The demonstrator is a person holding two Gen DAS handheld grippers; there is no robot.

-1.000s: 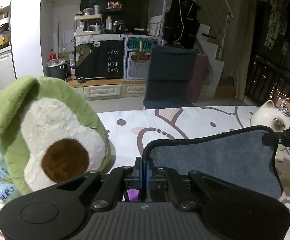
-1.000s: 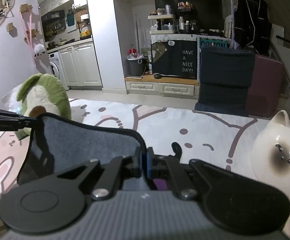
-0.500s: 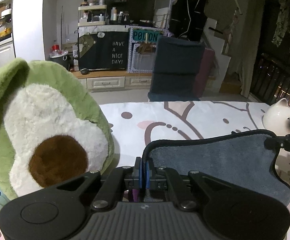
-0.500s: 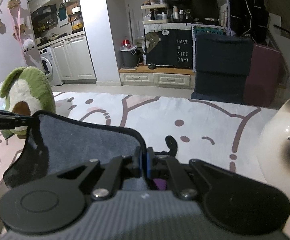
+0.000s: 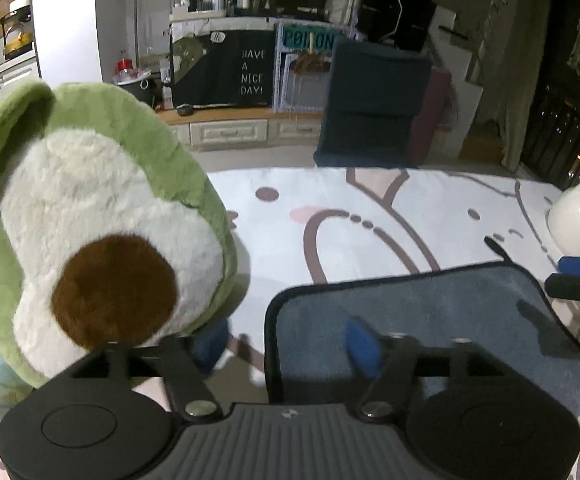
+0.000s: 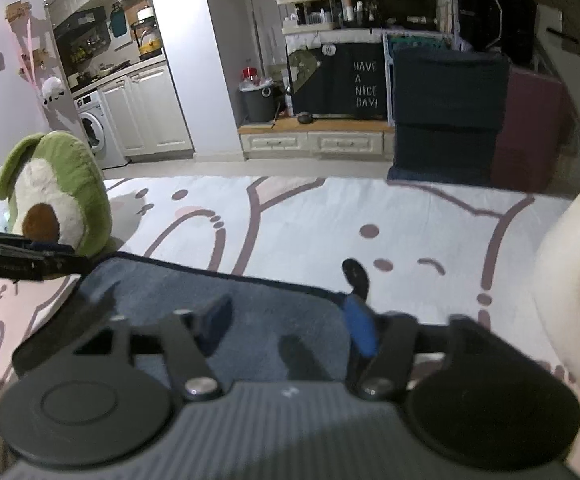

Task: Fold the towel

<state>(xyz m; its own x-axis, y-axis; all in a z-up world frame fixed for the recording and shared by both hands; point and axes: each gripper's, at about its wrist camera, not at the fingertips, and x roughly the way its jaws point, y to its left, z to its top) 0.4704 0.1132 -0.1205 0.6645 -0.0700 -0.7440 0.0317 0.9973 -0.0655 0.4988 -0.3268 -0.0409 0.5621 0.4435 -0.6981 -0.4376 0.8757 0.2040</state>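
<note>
A dark grey-blue terry towel with black piped edging (image 5: pixel 429 320) is seen lying flat on a white bed cover printed with brown and pink cartoon lines (image 5: pixel 389 208), directly below and just ahead of both pairs of tongs. Its long axis is laid left to right across the scene, so one short end is found under each tool. The left tongs (image 5: pixel 286 350) are held wide apart, straddling the towel's near left corner, with one blue-padded finger (image 5: pixel 361 346) over the cloth and the other outside the edge, beside a green plush avocado toy (image 5: pixel 90 232). The right tongs (image 6: pixel 286 330) are likewise spread wide, both fingers hovering above the towel's right end; nothing is gripped by either. Both tools are held low, pointing toward the far side of the bed and tilted slightly downward. A white ceramic cat figure (image 6: pixel 573 280) stands just right of the towel. Neither hand is judged nearer; each has its own end within reach.
</note>
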